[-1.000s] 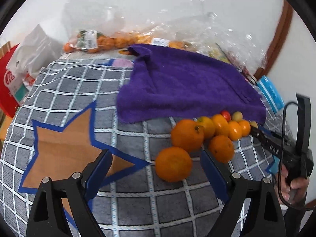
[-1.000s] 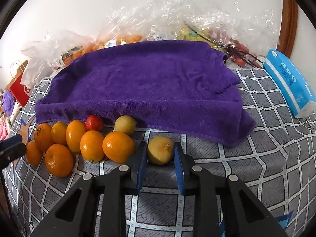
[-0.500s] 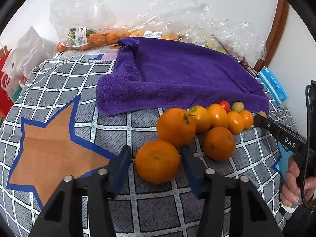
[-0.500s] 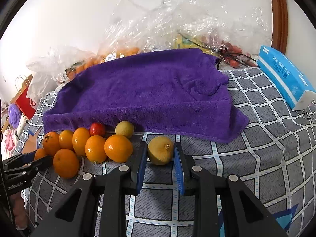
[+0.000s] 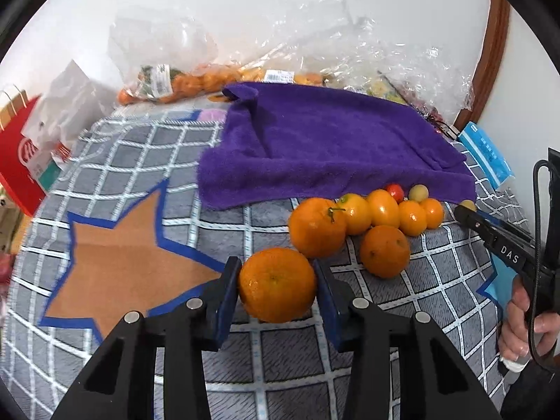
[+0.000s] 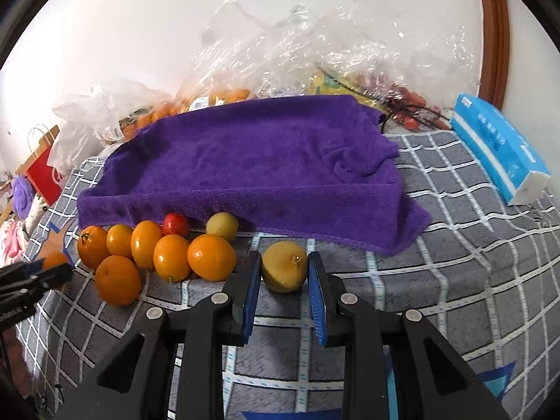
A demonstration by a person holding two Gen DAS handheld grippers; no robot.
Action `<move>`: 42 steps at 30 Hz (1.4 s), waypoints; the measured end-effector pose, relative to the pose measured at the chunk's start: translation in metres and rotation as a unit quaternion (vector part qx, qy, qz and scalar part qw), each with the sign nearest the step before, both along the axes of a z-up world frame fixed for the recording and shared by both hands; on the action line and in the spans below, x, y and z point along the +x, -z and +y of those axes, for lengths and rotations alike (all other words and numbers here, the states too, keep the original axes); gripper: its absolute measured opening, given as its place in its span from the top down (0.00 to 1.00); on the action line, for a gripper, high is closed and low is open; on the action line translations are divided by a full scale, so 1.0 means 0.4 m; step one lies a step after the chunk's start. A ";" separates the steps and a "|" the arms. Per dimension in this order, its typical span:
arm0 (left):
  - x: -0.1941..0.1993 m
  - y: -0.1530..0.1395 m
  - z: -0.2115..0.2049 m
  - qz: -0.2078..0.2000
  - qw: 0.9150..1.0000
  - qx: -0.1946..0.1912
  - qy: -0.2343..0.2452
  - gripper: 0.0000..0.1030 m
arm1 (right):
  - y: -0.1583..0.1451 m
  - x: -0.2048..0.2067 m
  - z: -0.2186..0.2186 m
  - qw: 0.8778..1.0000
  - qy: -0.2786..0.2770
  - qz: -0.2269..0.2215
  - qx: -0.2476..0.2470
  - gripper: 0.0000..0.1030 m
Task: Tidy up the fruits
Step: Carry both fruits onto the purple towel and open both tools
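Only right wrist shows the gripped lemon (image 6: 284,266).

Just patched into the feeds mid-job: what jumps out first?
Each gripper is clamped on a fruit: the left gripper has just closed on an orange, the right gripper grips a yellow citrus. Between them sits a cluster of oranges along the front edge of a purple towel.
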State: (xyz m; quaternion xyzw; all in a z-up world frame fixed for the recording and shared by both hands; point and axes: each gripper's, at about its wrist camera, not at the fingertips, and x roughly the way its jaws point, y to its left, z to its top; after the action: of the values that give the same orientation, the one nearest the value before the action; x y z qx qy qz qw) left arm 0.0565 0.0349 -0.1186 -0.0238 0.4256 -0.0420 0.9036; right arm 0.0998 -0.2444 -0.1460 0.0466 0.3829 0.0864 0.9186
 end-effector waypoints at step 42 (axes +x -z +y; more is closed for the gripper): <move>0.365 -0.090 -0.066 -0.042 0.998 -0.039 0.003 0.61 | -0.134 0.279 -0.020 1.000 0.009 -0.028 -0.003 0.74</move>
State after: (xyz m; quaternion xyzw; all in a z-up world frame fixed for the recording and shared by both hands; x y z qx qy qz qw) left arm 0.2024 0.0084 -0.0827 -0.0561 0.3850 -0.0626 0.9191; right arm 0.2115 -0.2526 -0.0925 0.0448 0.3567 0.0780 0.9299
